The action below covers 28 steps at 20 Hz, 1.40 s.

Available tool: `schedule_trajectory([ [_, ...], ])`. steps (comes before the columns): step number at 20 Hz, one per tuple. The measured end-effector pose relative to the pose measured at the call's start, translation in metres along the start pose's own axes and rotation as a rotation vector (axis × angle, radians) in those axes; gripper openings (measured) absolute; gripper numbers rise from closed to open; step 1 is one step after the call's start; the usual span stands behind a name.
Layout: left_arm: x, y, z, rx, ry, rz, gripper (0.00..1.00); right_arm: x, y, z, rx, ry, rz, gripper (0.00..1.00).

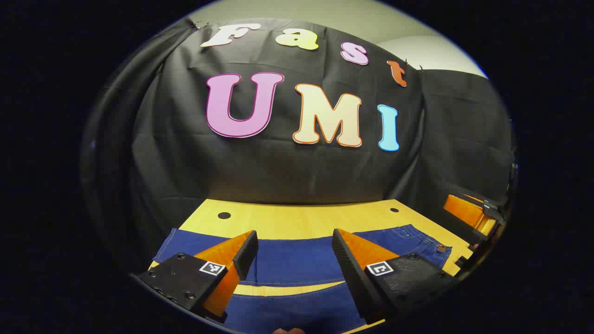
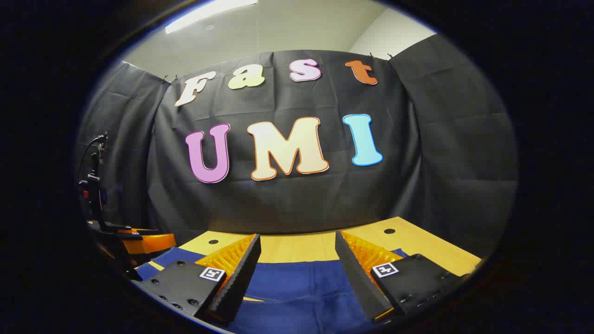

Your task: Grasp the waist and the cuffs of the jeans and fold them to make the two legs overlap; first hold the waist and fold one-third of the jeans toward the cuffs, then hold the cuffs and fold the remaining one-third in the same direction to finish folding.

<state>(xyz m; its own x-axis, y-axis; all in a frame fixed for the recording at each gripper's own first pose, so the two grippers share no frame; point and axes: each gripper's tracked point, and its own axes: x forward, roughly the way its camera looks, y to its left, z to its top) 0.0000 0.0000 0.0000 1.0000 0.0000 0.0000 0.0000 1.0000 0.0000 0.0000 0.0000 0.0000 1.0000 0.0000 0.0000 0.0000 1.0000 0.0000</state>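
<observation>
Jeans [image 1: 297, 260]: flat on worktop [image 1: 301, 220], legs apart.
Left gripper [image 1: 294, 246]: jaws released, empty.
Right gripper [image 2: 297, 253]: same.
Progress: no fold made yet.

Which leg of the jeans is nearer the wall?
The far leg, lying beyond the strip of bare table; the other leg lies closer, under the left gripper.

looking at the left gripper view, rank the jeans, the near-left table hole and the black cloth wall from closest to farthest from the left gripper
From the left gripper:
1. jeans, spread just under and ahead of the fingers.
2. table hole, beyond the jeans, on the left.
3. black cloth wall, behind the table's far edge.
</observation>
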Motion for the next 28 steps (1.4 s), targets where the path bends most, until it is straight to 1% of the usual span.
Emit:
schedule_trajectory([
  [1,0.001,0.001,0.001,0.008,-0.002,-0.006,0.95,-0.002,-0.001,-0.002,-0.009,0.005,-0.001,0.96],
  [2,0.002,0.002,0.002,0.017,-0.003,-0.017,0.95,-0.003,-0.002,-0.003,-0.019,0.012,-0.002,0.99],
  [3,0.002,0.003,0.003,0.027,-0.001,-0.029,0.95,-0.004,-0.004,-0.004,-0.027,0.018,-0.005,0.96],
  [4,0.002,0.005,0.002,0.042,0.003,-0.039,0.95,-0.005,-0.006,-0.006,-0.03,0.026,-0.006,0.99],
  [6,0.003,0.012,0.001,0.081,0.013,-0.056,0.95,-0.009,-0.006,-0.008,-0.033,0.044,-0.007,0.99],
  [7,0.003,0.013,0.001,0.1,0.018,-0.075,0.93,-0.01,-0.007,-0.012,-0.035,0.055,-0.007,0.99],
  [8,0.003,0.012,-0.002,0.121,0.03,-0.101,0.95,-0.011,-0.007,-0.015,-0.038,0.067,-0.005,0.99],
  [9,0.003,0.011,-0.005,0.146,0.045,-0.133,0.94,-0.013,-0.006,-0.018,-0.043,0.079,-0.001,0.99],
  [10,0.003,0.011,-0.008,0.181,0.061,-0.166,0.94,-0.014,-0.004,-0.019,-0.048,0.082,0.002,0.96],
  [11,0.001,0.012,-0.012,0.218,0.077,-0.198,0.95,-0.016,-0.002,-0.02,-0.054,0.087,0.005,0.99],
  [13,-0.004,0.013,-0.024,0.282,0.122,-0.271,0.95,-0.019,0.003,-0.029,-0.056,0.107,0.016,0.99],
  [15,-0.008,0.015,-0.042,0.333,0.193,-0.349,0.94,-0.019,0.01,-0.036,-0.057,0.132,0.031,0.99],
  [16,-0.013,0.017,-0.054,0.36,0.231,-0.386,0.94,-0.019,0.013,-0.04,-0.063,0.141,0.037,0.96],
  [17,-0.019,0.021,-0.065,0.39,0.272,-0.418,0.94,-0.02,0.016,-0.043,-0.068,0.151,0.044,0.99],
  [18,-0.025,0.027,-0.077,0.422,0.318,-0.447,0.94,-0.021,0.019,-0.047,-0.072,0.16,0.05,0.96],
  [19,-0.031,0.034,-0.089,0.453,0.366,-0.473,0.94,-0.022,0.021,-0.051,-0.075,0.17,0.056,0.96],
  [20,-0.04,0.042,-0.102,0.481,0.418,-0.501,0.94,-0.022,0.024,-0.054,-0.074,0.179,0.061,0.99],
  [22,-0.056,0.059,-0.124,0.539,0.516,-0.544,0.94,-0.021,0.029,-0.063,-0.068,0.201,0.072,0.99],
  [23,-0.065,0.067,-0.132,0.572,0.555,-0.563,0.94,-0.023,0.031,-0.066,-0.064,0.211,0.075,0.96],
  [25,-0.084,0.078,-0.149,0.633,0.628,-0.609,0.95,-0.023,0.034,-0.071,-0.057,0.222,0.081,0.96],
  [26,-0.094,0.085,-0.157,0.659,0.669,-0.631,0.95,-0.022,0.035,-0.072,-0.053,0.229,0.083,0.99],
  [27,-0.107,0.093,-0.168,0.685,0.712,-0.652,0.95,-0.022,0.036,-0.075,-0.051,0.235,0.084,0.99],
  [28,-0.117,0.101,-0.177,0.711,0.751,-0.667,0.95,-0.021,0.037,-0.076,-0.049,0.239,0.085,0.96],
])
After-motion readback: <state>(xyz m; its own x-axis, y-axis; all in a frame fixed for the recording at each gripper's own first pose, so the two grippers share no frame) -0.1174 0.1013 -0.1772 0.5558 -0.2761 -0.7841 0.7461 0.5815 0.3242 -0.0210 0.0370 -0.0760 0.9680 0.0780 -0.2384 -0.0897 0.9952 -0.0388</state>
